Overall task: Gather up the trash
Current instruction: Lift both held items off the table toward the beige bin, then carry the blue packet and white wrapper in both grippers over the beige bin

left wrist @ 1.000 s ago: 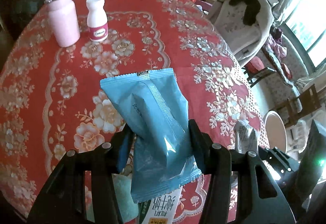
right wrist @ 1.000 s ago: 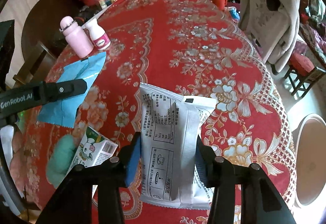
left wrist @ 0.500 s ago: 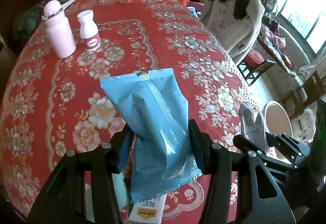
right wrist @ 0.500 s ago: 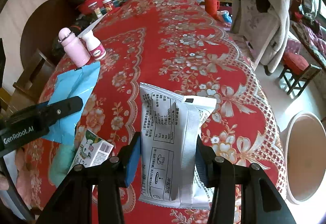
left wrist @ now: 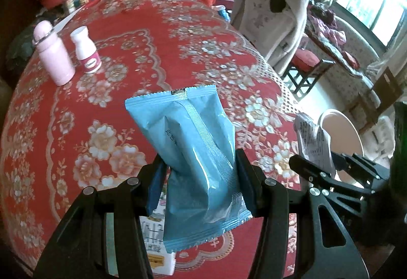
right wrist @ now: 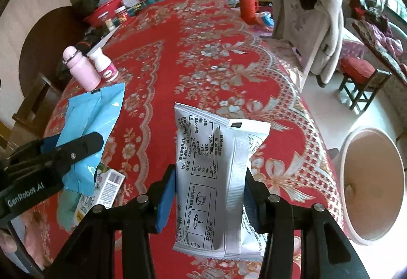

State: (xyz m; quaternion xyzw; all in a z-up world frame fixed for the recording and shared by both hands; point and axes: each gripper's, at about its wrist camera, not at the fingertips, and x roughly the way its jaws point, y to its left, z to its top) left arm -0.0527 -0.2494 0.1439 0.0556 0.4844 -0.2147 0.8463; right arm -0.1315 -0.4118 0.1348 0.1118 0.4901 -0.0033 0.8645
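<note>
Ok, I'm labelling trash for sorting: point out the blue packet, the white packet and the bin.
blue packet (left wrist: 193,141): left wrist view, middle of its back seam.
white packet (right wrist: 216,164): right wrist view, printed nutrition panel.
bin (right wrist: 348,152): right wrist view, near rim, beside the table.

Blue packet (left wrist: 195,152) btwn left gripper (left wrist: 201,185) pads: glossy plastic film, crimped ends. White packet (right wrist: 216,177) in right gripper (right wrist: 209,192): matt-ish printed film. Both tools matt black plastic w/ metal screws. Tablecloth (left wrist: 152,32) beneath: woven-looking floral red cloth.
</note>
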